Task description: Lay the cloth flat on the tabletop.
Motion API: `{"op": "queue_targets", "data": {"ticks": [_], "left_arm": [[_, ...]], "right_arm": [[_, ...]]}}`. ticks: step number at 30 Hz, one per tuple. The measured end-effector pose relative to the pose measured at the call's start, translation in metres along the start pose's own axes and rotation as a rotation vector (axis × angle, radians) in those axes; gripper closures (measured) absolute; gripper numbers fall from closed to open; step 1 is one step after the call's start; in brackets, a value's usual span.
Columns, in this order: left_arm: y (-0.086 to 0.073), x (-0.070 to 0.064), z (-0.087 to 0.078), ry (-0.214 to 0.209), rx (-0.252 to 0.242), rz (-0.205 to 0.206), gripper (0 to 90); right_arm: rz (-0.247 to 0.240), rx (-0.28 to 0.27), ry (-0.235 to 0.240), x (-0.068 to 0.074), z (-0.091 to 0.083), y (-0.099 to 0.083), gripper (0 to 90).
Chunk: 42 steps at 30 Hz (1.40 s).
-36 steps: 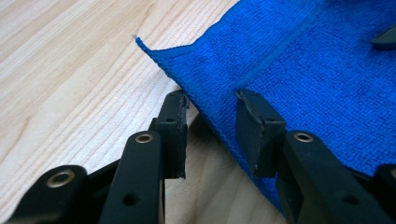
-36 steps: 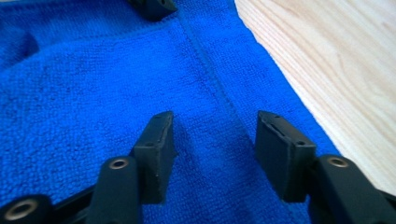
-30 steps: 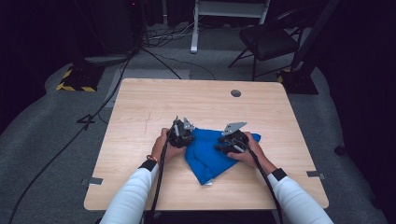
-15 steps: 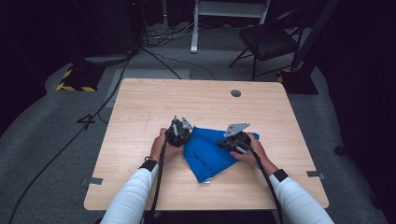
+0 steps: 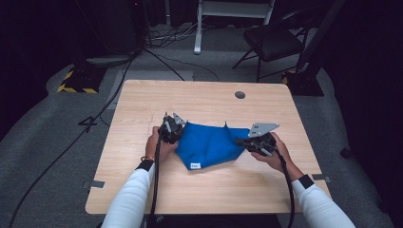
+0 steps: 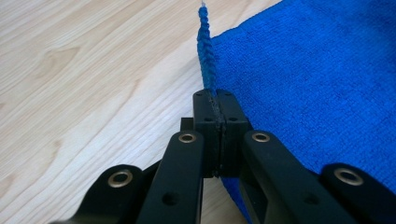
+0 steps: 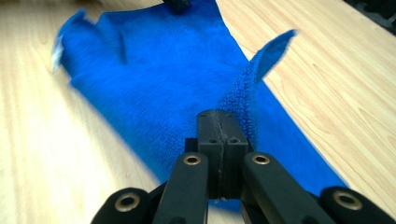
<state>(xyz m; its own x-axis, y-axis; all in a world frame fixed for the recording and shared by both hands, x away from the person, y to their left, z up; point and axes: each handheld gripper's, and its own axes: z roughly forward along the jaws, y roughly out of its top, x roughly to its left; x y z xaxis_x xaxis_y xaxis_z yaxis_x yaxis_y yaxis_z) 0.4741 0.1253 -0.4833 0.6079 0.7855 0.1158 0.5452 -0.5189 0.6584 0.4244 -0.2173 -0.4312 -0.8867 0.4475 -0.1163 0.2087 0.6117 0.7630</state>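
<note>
We have the blue cloth (image 5: 209,145) lying at the centre of the high view, on the counter (image 5: 142,99), stretched between the two grippers. The left gripper (image 5: 177,129) has its jaws closed flat on the cloth's left edge; in the left gripper view a thin ridge of cloth (image 6: 206,51) stands up ahead of the jaws. The right gripper (image 5: 241,141) is likewise clamped on the right edge, with a free corner (image 7: 275,49) flaring up past the jaws in the right gripper view.

Risk, as we judge it: each hold takes in only a narrow strip of hem, so a sharp outward pull could slip the terry out of one gripper and let that side collapse.

Orientation: the long axis runs left to right across the frame, gripper to gripper. The cloth tapers to a point at lower centre, where a small white tag (image 5: 194,166) lies.
</note>
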Motion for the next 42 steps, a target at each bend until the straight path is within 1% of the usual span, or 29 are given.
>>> {"op": "queue_targets", "data": {"ticks": [1,6,9,11,13,15,16,17,19,20,21,22,23,24,26,27,28,30,32,33,34,35,36,37,38,39,40,41,42], "left_arm": [[-0.002,0.002,-0.001,0.007,0.004,-0.010,88.5],[-0.006,0.003,-0.005,0.008,0.013,-0.006,88.2],[-0.008,0.000,-0.011,-0.006,0.011,0.004,86.5],[-0.010,-0.002,-0.013,-0.017,0.008,0.009,80.9],[-0.010,-0.006,-0.017,-0.029,0.002,0.021,77.8],[-0.009,-0.011,-0.021,-0.013,0.008,0.036,69.7],[-0.009,-0.013,-0.024,-0.005,0.017,0.040,65.2],[-0.009,-0.015,-0.026,0.013,0.012,0.029,59.1],[-0.009,-0.015,-0.029,0.015,0.011,0.020,47.5],[-0.010,-0.016,-0.033,0.012,0.003,0.008,47.5],[-0.012,-0.020,-0.040,-0.020,-0.007,0.025,34.3],[-0.013,-0.024,-0.044,-0.038,-0.009,0.040,30.6],[-0.015,-0.028,-0.049,-0.057,-0.015,0.052,28.4],[-0.015,-0.028,-0.049,-0.057,-0.015,0.052,27.4],[-0.018,-0.039,-0.056,-0.095,-0.014,0.100,26.0],[-0.018,-0.046,-0.058,-0.102,-0.011,0.132,24.1],[-0.018,-0.052,-0.061,-0.112,-0.015,0.149,23.0],[-0.017,-0.063,-0.064,-0.185,-0.026,0.157,23.0],[-0.015,-0.073,-0.064,-0.242,-0.045,0.174,23.0],[-0.014,-0.078,-0.063,-0.283,-0.054,0.179,23.0],[-0.014,-0.083,-0.061,-0.322,-0.050,0.185,23.9],[-0.014,-0.088,-0.059,-0.348,-0.046,0.198,26.9],[-0.015,-0.098,-0.056,-0.398,-0.027,0.242,28.5],[-0.015,-0.098,-0.056,-0.398,-0.027,0.242,29.5],[-0.016,-0.105,-0.055,-0.443,-0.022,0.263,29.6],[-0.016,-0.105,-0.055,-0.443,-0.022,0.263,29.6],[-0.017,-0.110,-0.057,-0.475,-0.025,0.275,29.5],[-0.017,-0.110,-0.057,-0.475,-0.025,0.275,28.9],[-0.017,-0.113,-0.058,-0.492,-0.029,0.275,28.3]], "right_arm": [[0.007,-0.004,0.003,0.001,-0.008,-0.005,90.0],[-0.006,0.007,0.021,0.008,-0.019,-0.017,90.0],[-0.005,0.023,0.037,0.019,-0.026,-0.035,90.0],[-0.008,0.041,0.035,0.023,-0.031,-0.046,90.0],[0.012,0.051,0.034,0.025,-0.036,-0.058,89.5],[0.021,0.065,0.014,0.025,-0.042,-0.068,87.4],[0.033,0.065,0.008,0.024,-0.045,-0.073,85.6],[0.043,0.066,-0.010,0.023,-0.049,-0.078,81.3],[0.076,0.073,-0.059,0.020,-0.055,-0.086,70.7],[0.076,0.073,-0.059,0.020,-0.055,-0.086,70.7],[0.103,0.083,-0.072,0.018,-0.061,-0.093,61.9],[0.107,0.084,-0.088,0.017,-0.064,-0.095,58.1],[0.117,0.077,-0.092,0.015,-0.067,-0.097,56.2],[0.128,0.063,-0.090,0.014,-0.070,-0.097,53.9],[0.134,0.050,-0.097,0.013,-0.072,-0.096,51.3],[0.138,0.038,-0.107,0.012,-0.073,-0.094,49.4],[0.139,0.028,-0.112,0.011,-0.073,-0.091,48.5],[0.139,0.018,-0.115,0.009,-0.070,-0.086,46.3],[0.136,0.034,-0.128,0.004,-0.055,-0.077,41.5],[0.136,0.034,-0.128,0.004,-0.055,-0.077,41.5],[0.138,0.043,-0.125,0.002,-0.049,-0.075,40.0],[0.141,0.062,-0.124,-0.003,-0.037,-0.070,36.3],[0.141,0.072,-0.113,-0.005,-0.032,-0.068,35.4],[0.141,0.072,-0.113,-0.005,-0.032,-0.068,35.4],[0.142,0.091,-0.101,-0.010,-0.021,-0.066,33.6],[0.142,0.091,-0.101,-0.010,-0.021,-0.066,33.6],[0.143,0.119,-0.083,-0.013,-0.013,-0.064,30.7],[0.143,0.119,-0.083,-0.013,-0.013,-0.064,30.7],[0.145,0.141,-0.075,-0.015,-0.007,-0.065,30.6]]}}
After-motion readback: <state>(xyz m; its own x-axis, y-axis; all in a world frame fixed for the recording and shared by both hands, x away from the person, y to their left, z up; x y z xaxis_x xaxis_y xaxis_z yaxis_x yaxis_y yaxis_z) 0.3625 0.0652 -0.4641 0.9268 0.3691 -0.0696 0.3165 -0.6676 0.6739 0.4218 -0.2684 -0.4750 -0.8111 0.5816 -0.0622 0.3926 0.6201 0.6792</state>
